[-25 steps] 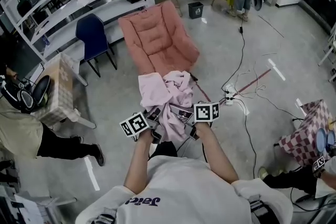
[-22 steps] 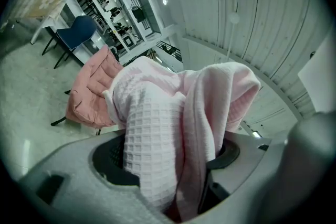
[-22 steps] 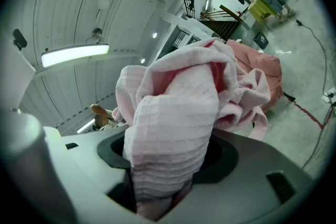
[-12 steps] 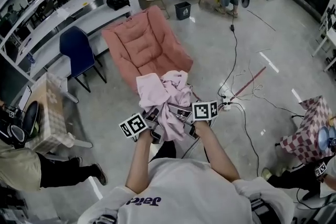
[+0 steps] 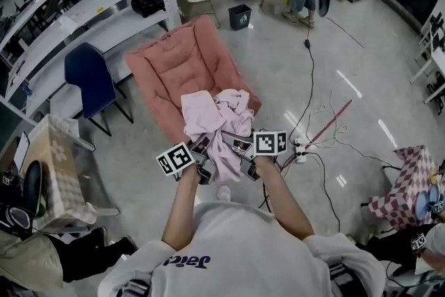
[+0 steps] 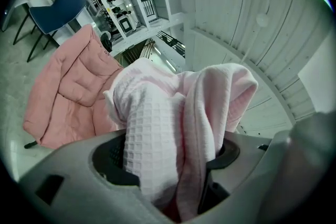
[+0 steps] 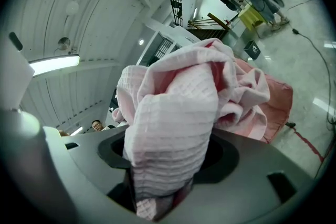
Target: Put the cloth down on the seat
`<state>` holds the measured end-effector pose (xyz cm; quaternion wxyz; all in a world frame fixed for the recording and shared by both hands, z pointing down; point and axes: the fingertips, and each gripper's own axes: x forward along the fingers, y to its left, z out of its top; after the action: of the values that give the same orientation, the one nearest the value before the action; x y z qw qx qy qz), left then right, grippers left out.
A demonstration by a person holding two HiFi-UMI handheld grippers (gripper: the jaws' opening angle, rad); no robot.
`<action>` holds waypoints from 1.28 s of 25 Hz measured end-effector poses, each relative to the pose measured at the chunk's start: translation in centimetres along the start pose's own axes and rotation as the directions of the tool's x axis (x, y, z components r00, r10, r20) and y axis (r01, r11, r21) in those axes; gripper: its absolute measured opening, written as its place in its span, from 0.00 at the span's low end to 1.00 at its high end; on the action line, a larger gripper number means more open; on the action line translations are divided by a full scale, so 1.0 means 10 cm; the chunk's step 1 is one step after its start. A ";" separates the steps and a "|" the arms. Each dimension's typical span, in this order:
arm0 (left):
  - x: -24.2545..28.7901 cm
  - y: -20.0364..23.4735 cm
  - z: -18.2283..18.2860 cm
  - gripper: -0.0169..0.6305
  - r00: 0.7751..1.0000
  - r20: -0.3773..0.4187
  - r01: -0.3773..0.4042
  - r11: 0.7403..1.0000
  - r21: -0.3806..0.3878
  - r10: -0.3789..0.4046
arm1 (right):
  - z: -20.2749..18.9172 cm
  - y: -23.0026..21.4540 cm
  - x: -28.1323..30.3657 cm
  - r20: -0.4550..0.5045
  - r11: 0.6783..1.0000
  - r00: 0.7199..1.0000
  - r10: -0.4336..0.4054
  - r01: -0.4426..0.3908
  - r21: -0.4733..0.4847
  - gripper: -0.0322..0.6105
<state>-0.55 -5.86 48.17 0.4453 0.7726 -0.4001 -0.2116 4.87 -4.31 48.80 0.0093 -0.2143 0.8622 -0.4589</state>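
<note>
A bunched pale pink waffle cloth (image 5: 221, 123) hangs in the air between both grippers, in front of the salmon-pink padded seat (image 5: 182, 69). My left gripper (image 5: 203, 158) is shut on the cloth (image 6: 157, 134), with folds rising out of its jaws. My right gripper (image 5: 240, 155) is shut on another part of the cloth (image 7: 170, 134). The seat (image 6: 68, 97) shows low on the left in the left gripper view, and its edge (image 7: 273, 102) lies behind the cloth in the right gripper view. The cloth hides the fingertips of both grippers.
A blue chair (image 5: 87, 76) stands left of the seat, before white shelves (image 5: 83, 3). Cables and a power strip (image 5: 300, 148) lie on the floor to the right. A checked-cloth table (image 5: 407, 177) is at far right, a bin (image 5: 240, 16) behind the seat, a seated person's leg (image 5: 76, 261) at lower left.
The view has shifted toward the seat: seat and blue chair now lie lower and further left in the head view. Both grippers keep hold of the cloth, slightly nearer the seat.
</note>
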 end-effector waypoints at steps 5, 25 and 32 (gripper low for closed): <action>0.33 0.45 0.49 0.55 1.000 0.005 -0.013 1.000 -0.021 0.013 | 0.37 -0.30 0.57 -0.013 1.000 1.000 -0.011 0.012 0.011 0.49; 1.10 1.81 1.34 0.53 0.975 0.057 -0.207 0.971 -0.123 0.215 | 1.03 -1.43 1.92 -0.253 0.997 0.967 0.020 -0.002 0.073 0.50; 1.33 2.46 1.55 0.52 0.935 0.115 -0.311 0.933 -0.183 0.335 | 1.15 -1.95 2.46 -0.384 0.999 0.923 0.034 -0.015 0.052 0.51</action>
<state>-13.86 -31.54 61.67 0.5053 0.6399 -0.5344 -0.2227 -7.99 -32.19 62.12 -0.1490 -0.1091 0.8386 -0.5126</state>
